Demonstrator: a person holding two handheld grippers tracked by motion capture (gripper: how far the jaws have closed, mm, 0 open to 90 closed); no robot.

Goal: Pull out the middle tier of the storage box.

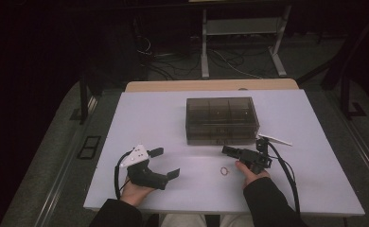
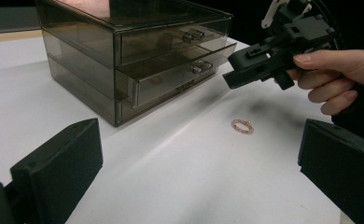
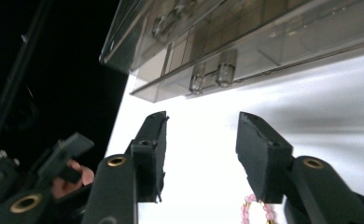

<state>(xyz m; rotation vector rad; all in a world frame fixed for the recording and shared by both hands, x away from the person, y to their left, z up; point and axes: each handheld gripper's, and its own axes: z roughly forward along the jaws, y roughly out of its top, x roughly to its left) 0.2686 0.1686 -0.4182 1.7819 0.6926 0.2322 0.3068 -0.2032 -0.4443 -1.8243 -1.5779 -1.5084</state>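
Note:
A smoky see-through drawer box (image 1: 222,119) with three drawers stands at the middle of the white table (image 1: 140,118). In the left gripper view its middle drawer (image 2: 171,77) sticks out a little. A small pink bead bracelet (image 1: 224,171) lies flat in front of the box. My left gripper (image 1: 165,162) rests at the front left, open wide and empty, aimed at the bracelet (image 2: 242,126). My right gripper (image 1: 226,151) hovers just above and behind the bracelet (image 3: 255,207), pointing at the drawer fronts (image 3: 213,74), jaws apart with nothing between them.
Bare table top lies left and right of the box. A wooden strip (image 1: 211,85) runs along the table's far edge. Beyond it, on the dark floor, are a white frame (image 1: 241,42) and loose cables (image 1: 182,59).

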